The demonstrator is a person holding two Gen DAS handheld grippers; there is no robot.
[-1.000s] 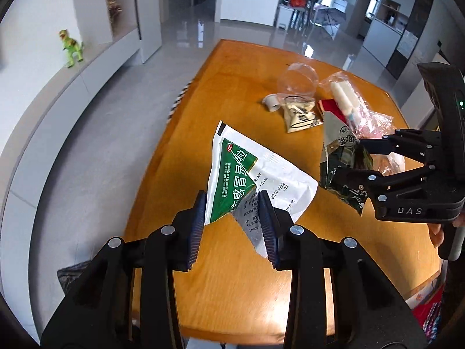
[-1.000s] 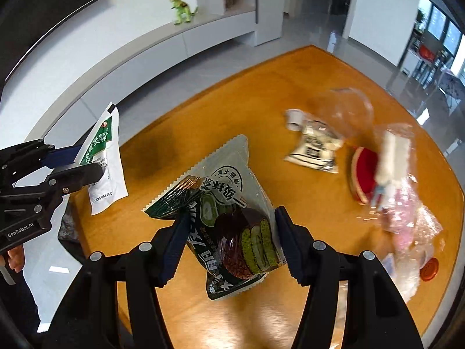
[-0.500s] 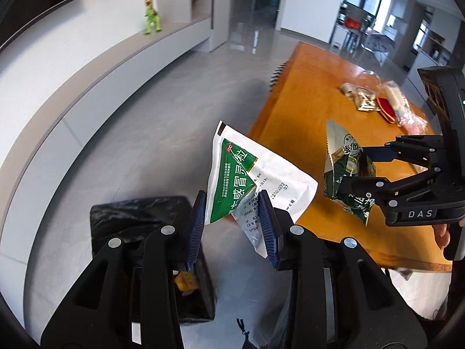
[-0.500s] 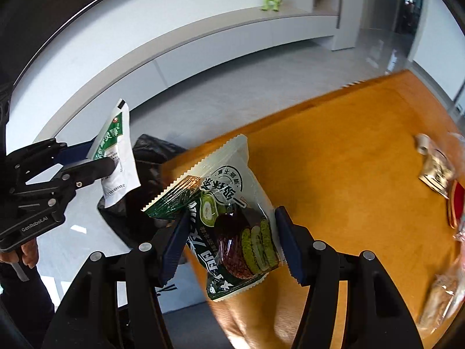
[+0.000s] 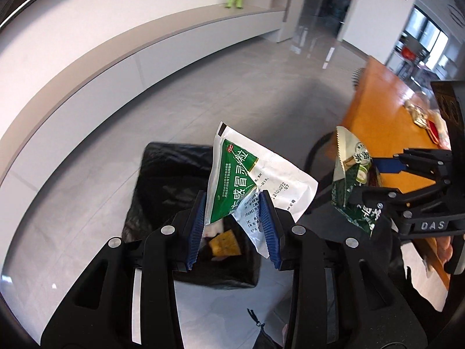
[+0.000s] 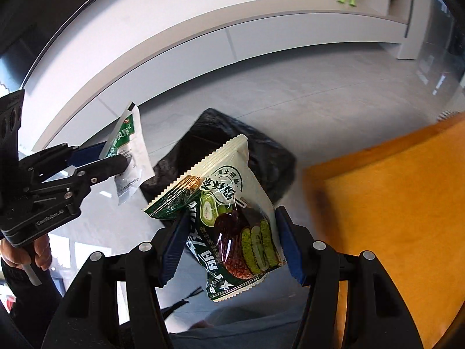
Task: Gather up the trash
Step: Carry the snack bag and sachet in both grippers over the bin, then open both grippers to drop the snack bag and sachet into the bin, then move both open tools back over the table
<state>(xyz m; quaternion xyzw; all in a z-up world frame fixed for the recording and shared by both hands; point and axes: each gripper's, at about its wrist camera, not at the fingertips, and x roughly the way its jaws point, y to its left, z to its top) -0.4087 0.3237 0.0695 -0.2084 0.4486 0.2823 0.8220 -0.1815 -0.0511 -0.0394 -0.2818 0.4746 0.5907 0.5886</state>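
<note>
Both tongs carry trash, and the coming move turns on where each load hangs relative to the black-lined trash bin (image 5: 174, 192) on the grey floor. The left gripper (image 5: 234, 226) is clenched on a white and green medicine sachet (image 5: 247, 180), pinched at its lower part so that its long axis rises up and away from the pads. In the left wrist view the open mouth of the bin lies directly below and just beyond this gripper, with scraps already inside showing between the fingers, so the sachet looks placed to fall in if let go. The right gripper (image 6: 232, 241) grasps a green snack wrapper (image 6: 232, 218) across its width, its serrated top edge pointing up and to the far left. From the right wrist view the bin (image 6: 261, 157) lies beyond the wrapper, slightly far, with the corner of the orange table (image 6: 392, 218) close on the right. The left hand therefore seems the better placed over the bin; the right probably needs to carry farther left, clear of the table, before releasing.
</note>
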